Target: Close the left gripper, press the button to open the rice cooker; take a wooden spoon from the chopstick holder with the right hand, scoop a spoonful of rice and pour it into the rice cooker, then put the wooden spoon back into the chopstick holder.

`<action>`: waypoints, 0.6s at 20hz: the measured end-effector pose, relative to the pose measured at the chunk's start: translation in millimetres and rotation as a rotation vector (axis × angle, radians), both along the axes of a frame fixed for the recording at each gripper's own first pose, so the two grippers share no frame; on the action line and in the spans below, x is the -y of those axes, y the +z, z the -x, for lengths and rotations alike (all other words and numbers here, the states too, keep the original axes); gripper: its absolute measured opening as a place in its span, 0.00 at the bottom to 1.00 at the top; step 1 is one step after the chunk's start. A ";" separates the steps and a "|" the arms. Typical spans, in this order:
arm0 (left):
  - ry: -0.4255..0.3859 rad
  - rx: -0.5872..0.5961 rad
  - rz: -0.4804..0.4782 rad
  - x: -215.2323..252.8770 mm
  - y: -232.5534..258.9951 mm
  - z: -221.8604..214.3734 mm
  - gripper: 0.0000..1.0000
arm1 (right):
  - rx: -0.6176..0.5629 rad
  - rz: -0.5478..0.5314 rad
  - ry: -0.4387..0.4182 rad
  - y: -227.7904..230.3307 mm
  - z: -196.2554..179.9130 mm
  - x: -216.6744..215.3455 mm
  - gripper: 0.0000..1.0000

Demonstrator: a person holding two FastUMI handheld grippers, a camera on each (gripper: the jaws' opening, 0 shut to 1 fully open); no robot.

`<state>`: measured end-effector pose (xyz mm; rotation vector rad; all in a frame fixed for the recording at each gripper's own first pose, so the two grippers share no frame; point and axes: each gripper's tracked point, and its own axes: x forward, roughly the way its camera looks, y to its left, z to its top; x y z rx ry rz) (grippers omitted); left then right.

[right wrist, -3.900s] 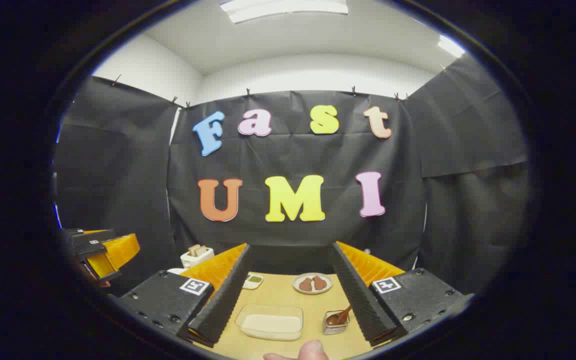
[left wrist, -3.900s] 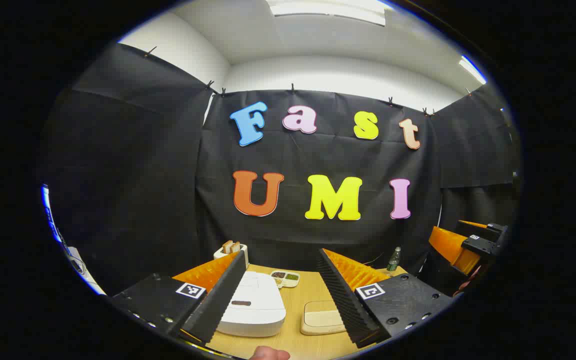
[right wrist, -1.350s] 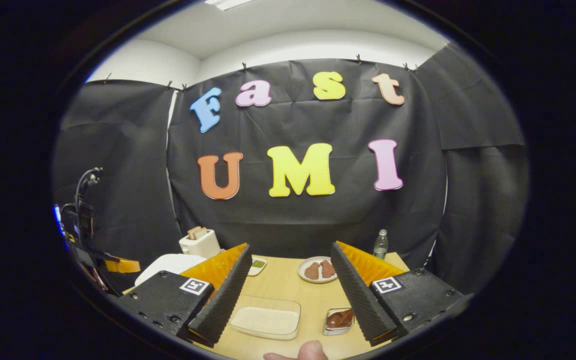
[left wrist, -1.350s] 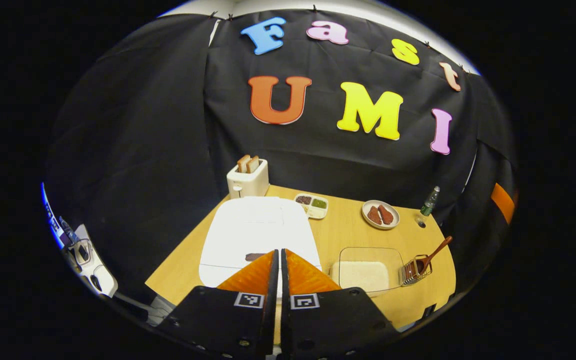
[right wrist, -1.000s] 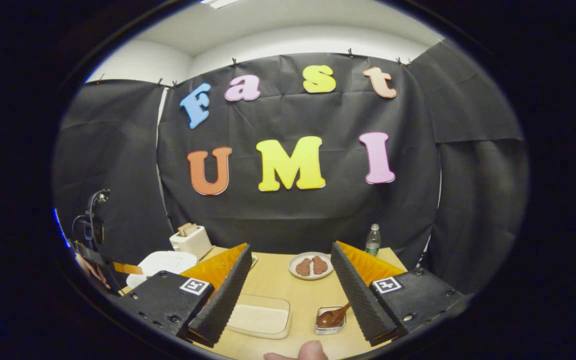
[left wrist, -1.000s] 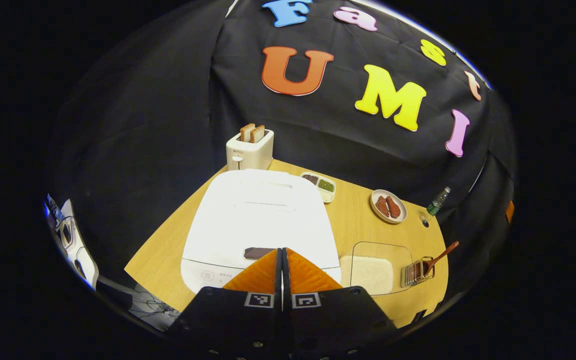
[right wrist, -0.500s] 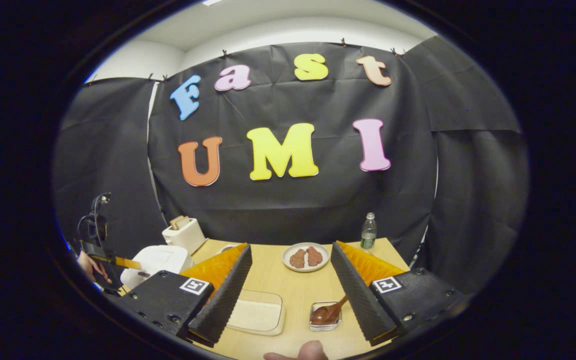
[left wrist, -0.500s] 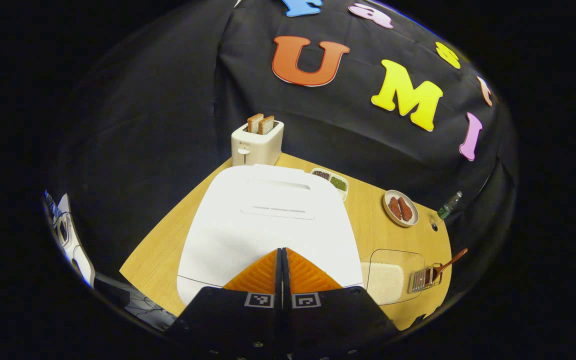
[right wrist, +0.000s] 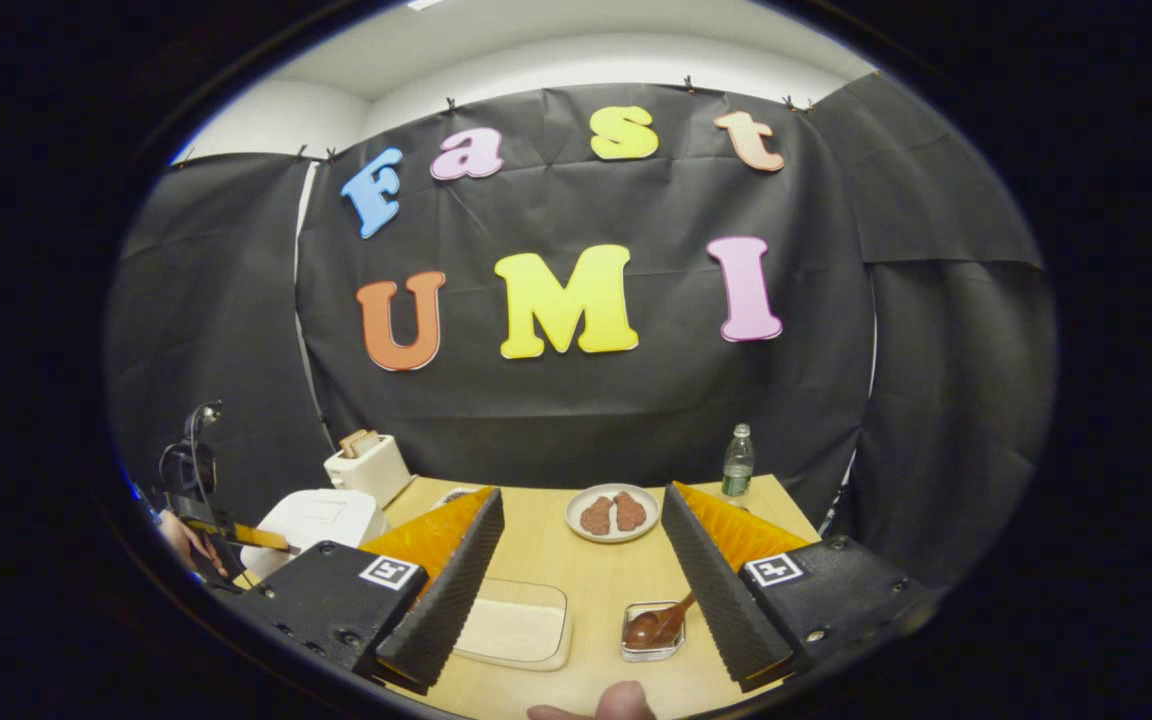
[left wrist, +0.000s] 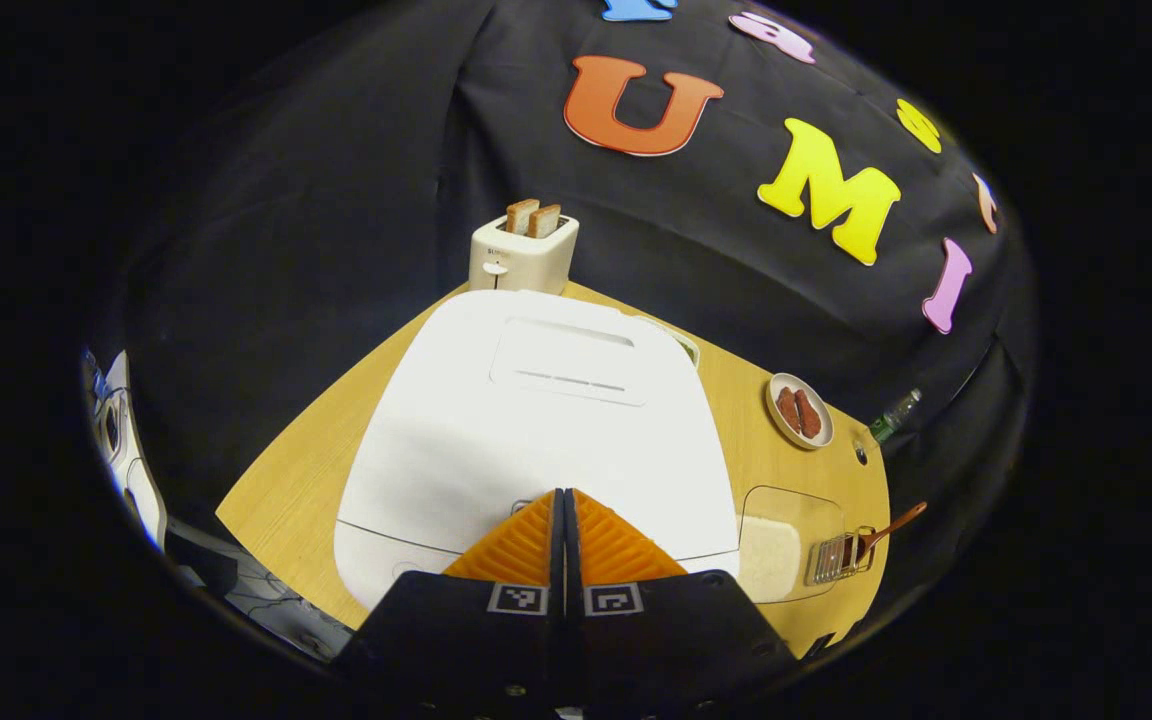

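Looking along my left tool (left wrist: 564,500), I see its two fingers clenched flat against each other with nothing between them, their tips down at the front edge of the rice cooker's lid; I cannot tell whether they actually touch the button, which they cover. The rice cooker (left wrist: 536,410) is white, its lid down, and it takes up the left half of the counter (left wrist: 281,490), near the front edge. Behind it, at the counter's back left corner, a toaster (left wrist: 521,255) holds two slices of bread.

My right tool (right wrist: 581,560) is released, fingers spread wide and gripping nothing, hanging above the counter's front right part. Between its fingers I see a clear dish (right wrist: 514,628) with a flat layer of white rice in it, and just to its right the chopstick holder (right wrist: 652,632), a small metal basket. The wooden spoon (right wrist: 664,622) lies in that basket, bowl down inside, handle leaning up toward the right finger. Farther back sits a plate (right wrist: 612,512) with two brown pieces of food, and a bottle (right wrist: 736,462) stands upright near the back right corner. In the right gripper view the left tool appears at the far left beside the cooker, a hand (right wrist: 182,540) behind it.
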<state>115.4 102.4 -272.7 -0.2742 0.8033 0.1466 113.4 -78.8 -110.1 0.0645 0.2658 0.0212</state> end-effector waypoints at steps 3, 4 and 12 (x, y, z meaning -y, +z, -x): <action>-0.021 -0.032 -0.019 1.4 -3.8 1.4 0.00 | -0.001 -0.003 0.001 0.5 4.6 -3.8 0.99; -0.027 -0.027 -0.030 1.2 -1.0 0.3 0.00 | -0.002 -0.006 0.004 0.8 6.3 -5.5 0.99; -0.009 0.311 -0.151 -5.2 113.5 -38.3 0.00 | 0.028 -0.026 0.005 23.1 24.1 -1.8 1.00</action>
